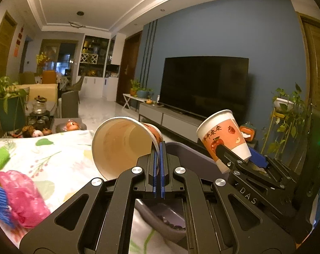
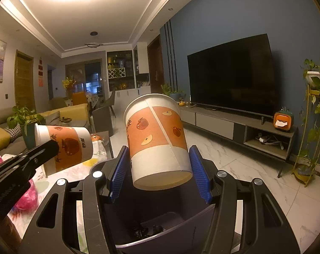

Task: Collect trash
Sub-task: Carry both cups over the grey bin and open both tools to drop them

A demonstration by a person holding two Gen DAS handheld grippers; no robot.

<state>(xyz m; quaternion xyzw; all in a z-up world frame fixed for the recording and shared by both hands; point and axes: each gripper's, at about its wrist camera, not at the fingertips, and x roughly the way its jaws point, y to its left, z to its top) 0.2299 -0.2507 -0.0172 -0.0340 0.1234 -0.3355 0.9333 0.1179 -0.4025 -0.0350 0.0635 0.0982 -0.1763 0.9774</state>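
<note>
Paper cups, two in number, both printed with an orange band of fruit, are held in the air over a grey trash bin (image 2: 160,236) that stands at the edge of the table. Your left gripper (image 1: 159,148) is clamped onto the rim of the first paper cup (image 1: 121,146): its blue pads (image 1: 162,165) pinch the cup wall, one inside and one outside. This cup is tipped on its side with its mouth turned toward the left wrist camera; the inside looks stained and holds no visible liquid. Your right gripper (image 2: 157,165) holds the second paper cup (image 2: 157,139) by its lower white part, between two ribbed blue pads spread to the width of the cup. This cup leans, base toward the right wrist camera, mouth up and away. In the left wrist view the same cup (image 1: 225,137) appears to the right of the first, the two well apart.

The bin lies directly below both grippers; dark scraps show at its bottom. The table beside it carries a floral tablecloth (image 1: 54,156), on which lie one pink crumpled plastic bag (image 1: 24,201) and one green sponge-like block (image 1: 0,158). One television (image 2: 232,74) hangs on the blue wall beyond.
</note>
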